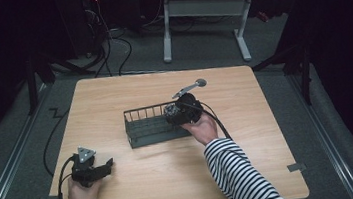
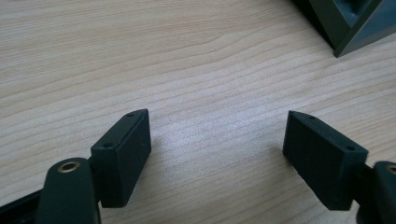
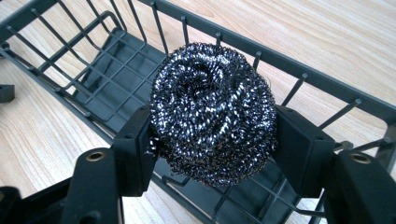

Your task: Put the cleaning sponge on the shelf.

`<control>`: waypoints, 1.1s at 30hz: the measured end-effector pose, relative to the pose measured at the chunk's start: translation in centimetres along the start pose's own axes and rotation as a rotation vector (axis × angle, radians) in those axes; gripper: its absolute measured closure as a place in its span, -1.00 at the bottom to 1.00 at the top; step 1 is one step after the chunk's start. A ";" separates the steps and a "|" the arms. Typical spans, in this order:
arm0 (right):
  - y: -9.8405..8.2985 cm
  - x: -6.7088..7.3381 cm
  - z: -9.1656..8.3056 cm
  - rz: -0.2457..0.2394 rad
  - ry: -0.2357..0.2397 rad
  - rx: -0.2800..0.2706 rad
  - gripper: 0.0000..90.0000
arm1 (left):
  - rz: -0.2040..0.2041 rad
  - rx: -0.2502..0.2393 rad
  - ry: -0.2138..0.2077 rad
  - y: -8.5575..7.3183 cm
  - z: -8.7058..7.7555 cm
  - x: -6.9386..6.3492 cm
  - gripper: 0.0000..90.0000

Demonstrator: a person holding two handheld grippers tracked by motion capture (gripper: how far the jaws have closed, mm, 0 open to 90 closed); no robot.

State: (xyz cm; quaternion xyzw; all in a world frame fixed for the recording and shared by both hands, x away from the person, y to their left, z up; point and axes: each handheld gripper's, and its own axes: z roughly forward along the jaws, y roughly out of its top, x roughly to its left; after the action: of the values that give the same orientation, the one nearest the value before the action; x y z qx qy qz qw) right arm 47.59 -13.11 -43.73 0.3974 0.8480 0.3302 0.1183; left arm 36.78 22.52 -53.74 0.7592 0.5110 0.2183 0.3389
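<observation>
A dark grey wire basket (image 1: 144,133) lies across the middle of the wooden table. My right gripper (image 1: 173,114) hangs over the basket's right end, shut on a ball of steel wool (image 3: 212,107); both pads (image 3: 135,149) press into its sides. Under the ball I see the basket's grid floor and wire rim (image 3: 112,70). My left gripper (image 1: 105,167) rests near the table's front left corner, pointing right. Its jaws stand wide open over bare wood, with nothing between the left gripper's (image 2: 217,154) pads. A corner of the basket (image 2: 355,28) shows far ahead of it.
The table top (image 1: 114,96) is bare wood around the basket. Black cables trail from both grippers, and one runs off the left edge (image 1: 49,144) onto the floor. A white-legged desk (image 1: 199,11) stands beyond the far edge.
</observation>
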 end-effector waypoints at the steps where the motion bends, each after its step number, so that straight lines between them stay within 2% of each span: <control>1: 0.1 0.0 0.1 -0.001 -0.002 0.004 -0.19 | 0.000 0.000 0.000 0.0 0.0 0.0 -0.47; 10: 0.4 0.0 0.9 -0.001 -0.012 0.038 -0.26 | 0.000 0.000 0.000 0.0 0.0 0.0 -0.47; 18: 0.4 -0.1 0.6 -0.011 -0.007 0.012 -0.37 | 0.000 0.000 0.001 0.0 0.0 0.0 -0.47; 22: 0.1 -0.1 -0.6 0.007 0.004 -0.047 -0.36 | 0.000 0.000 0.000 0.0 0.0 0.0 -0.47; 26: -0.1 -0.2 -1.4 0.009 0.004 -0.069 -0.34 | 0.000 0.000 0.000 0.0 0.0 0.0 -0.47; 33: -1.0 -0.7 -3.9 0.019 0.000 -0.120 -0.30 | 0.000 0.001 0.001 0.0 0.0 0.0 -0.47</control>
State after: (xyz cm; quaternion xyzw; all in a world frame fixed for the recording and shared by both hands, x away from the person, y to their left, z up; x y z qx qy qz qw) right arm 45.60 -15.93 -41.47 0.3974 0.8230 0.3814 0.1386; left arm 36.80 22.50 -53.74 0.7593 0.5111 0.2185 0.3384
